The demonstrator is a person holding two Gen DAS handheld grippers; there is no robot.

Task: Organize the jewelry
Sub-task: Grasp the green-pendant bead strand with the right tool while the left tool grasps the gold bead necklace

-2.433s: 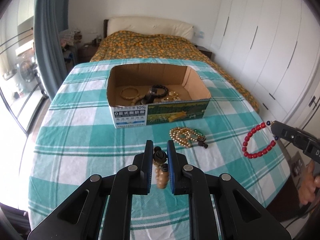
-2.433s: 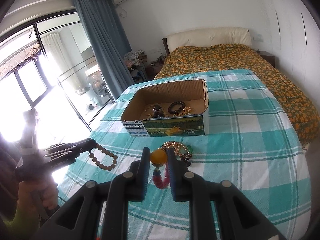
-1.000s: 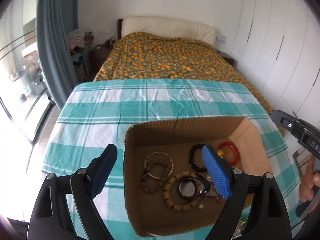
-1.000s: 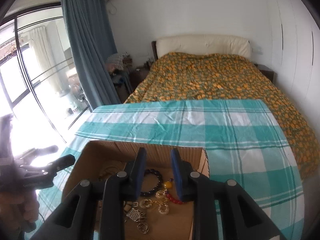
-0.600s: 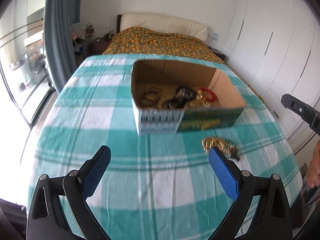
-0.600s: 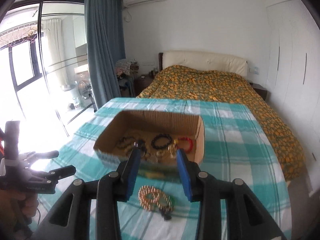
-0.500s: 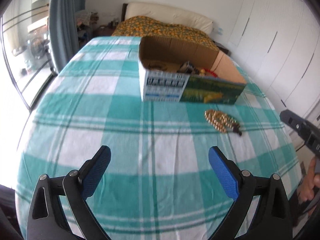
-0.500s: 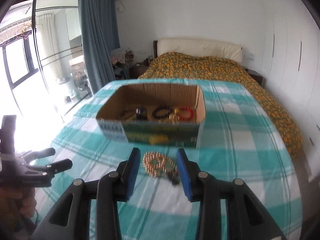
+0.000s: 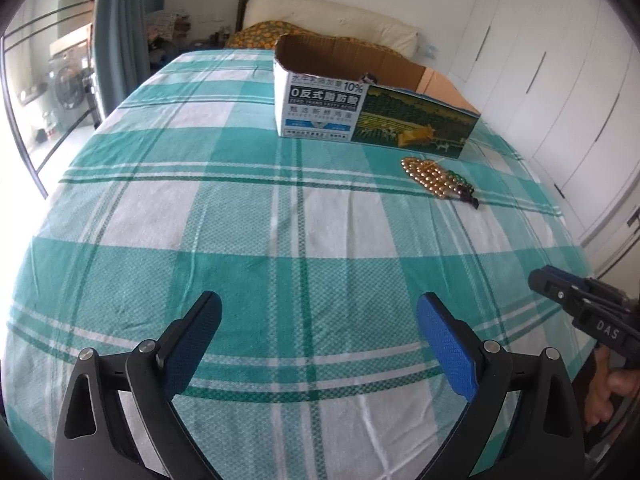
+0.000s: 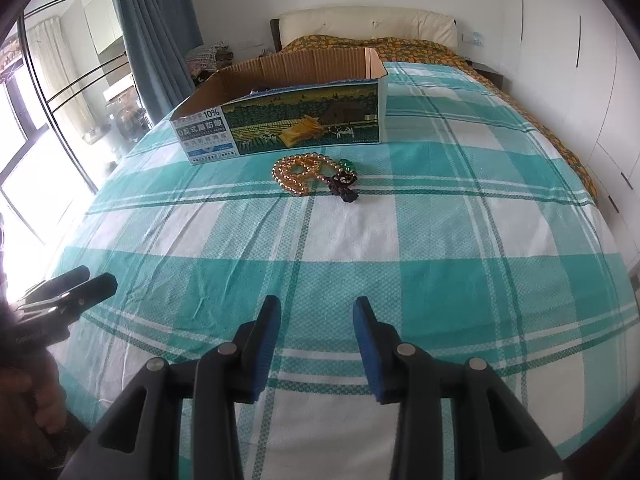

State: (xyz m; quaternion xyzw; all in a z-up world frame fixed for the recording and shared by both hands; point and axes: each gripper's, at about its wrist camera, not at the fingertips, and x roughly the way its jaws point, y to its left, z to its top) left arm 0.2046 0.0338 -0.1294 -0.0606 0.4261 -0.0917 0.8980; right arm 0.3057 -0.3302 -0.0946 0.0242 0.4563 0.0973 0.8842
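Both grippers are now sitting low and back near the close edge of the tabletop (image 10: 420, 232), whereas a second ago they were hanging over the cardboard box (image 10: 288, 120) with their jaws above the jewelry inside. Neither one is carrying anything: the left gripper (image 9: 318, 340) is showing its jaws spread wide apart, and the right gripper (image 10: 316, 340) is showing its jaws apart by a narrower gap.

What is left outside the box is the gold bead strand (image 10: 300, 172), lying on the checked cloth just in front of the box's printed wall, with its green beads and dark tassel (image 10: 344, 190) trailing toward the right. From the right gripper the strand is lying almost straight ahead, slightly left of center, well beyond the jaws. From the left gripper it is lying ahead and off to the right. The right gripper looks better lined up. The heap is stretching roughly across its view, so closing across the coiled gold part seems likeliest.
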